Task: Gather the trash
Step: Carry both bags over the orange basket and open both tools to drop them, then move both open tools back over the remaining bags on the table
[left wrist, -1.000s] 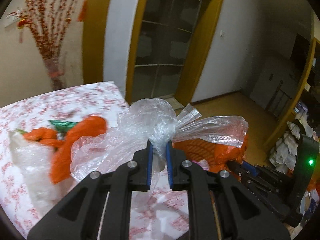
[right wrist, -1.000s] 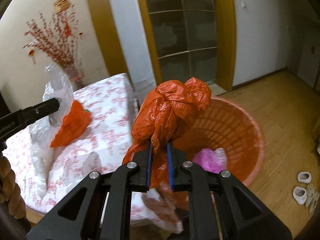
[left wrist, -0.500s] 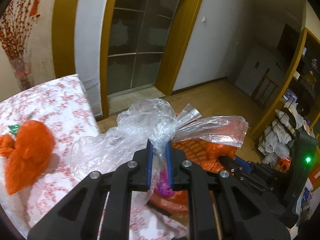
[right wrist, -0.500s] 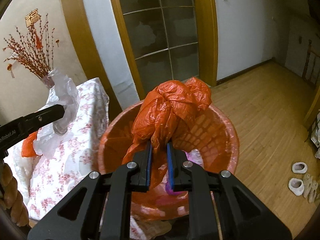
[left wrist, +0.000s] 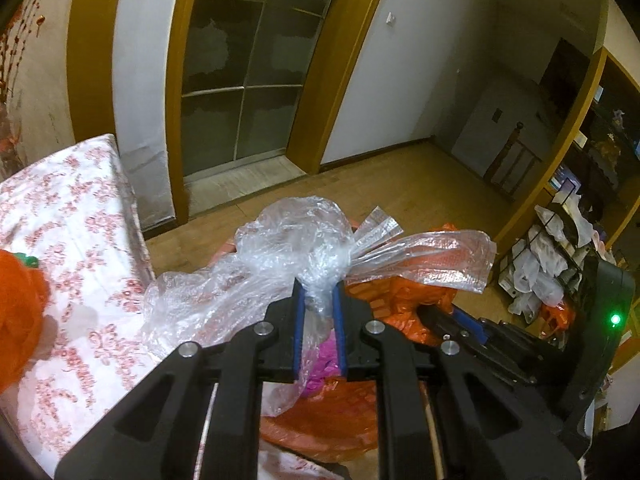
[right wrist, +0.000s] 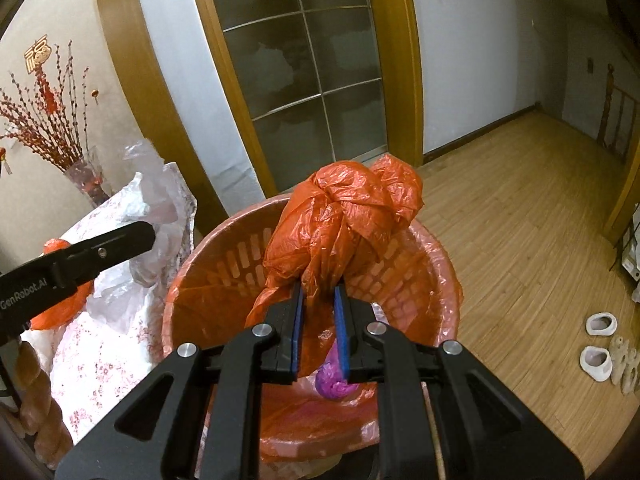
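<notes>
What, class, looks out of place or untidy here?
An orange plastic bag lies crumpled on the floral tablecloth, uncollected. The left gripper holds a clear plastic bag and the right gripper an orange bag over the orange basket.

I see a table (left wrist: pixel 80 240) under a flowered cloth with an orange bag (left wrist: pixel 20 312) lying on it; beside it an orange basket (right wrist: pixel 440 280) stands on the wooden floor (right wrist: pixel 520 220), slippers (right wrist: pixel 598 340) nearby.

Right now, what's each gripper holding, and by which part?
Left gripper: clear plastic bag, pinched at its bunched neck. Right gripper: orange plastic bag, below its knot.
</notes>
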